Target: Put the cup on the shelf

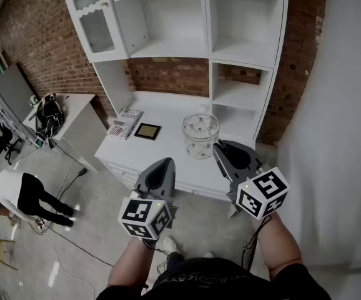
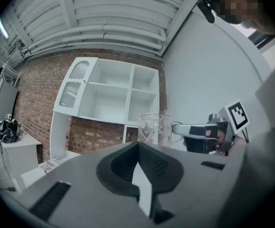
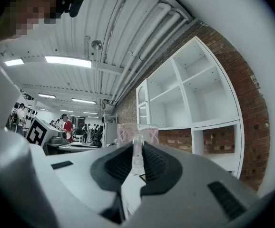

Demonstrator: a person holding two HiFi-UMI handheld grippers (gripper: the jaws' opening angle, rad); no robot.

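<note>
Cup [image 1: 200, 135] gripped by its handle, below the shelf [image 1: 168, 49]

Head view: the clear cup is at the white bench [image 1: 162, 144], with the right gripper [image 1: 218, 145] clenched on its handle. Left gripper view: the left gripper [image 2: 138, 145] is closed and empty. Right gripper view: pads pinch the handle.

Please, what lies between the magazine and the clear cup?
A small dark framed square lies on the white counter between the magazine and the cup; the head view shows it.
</note>
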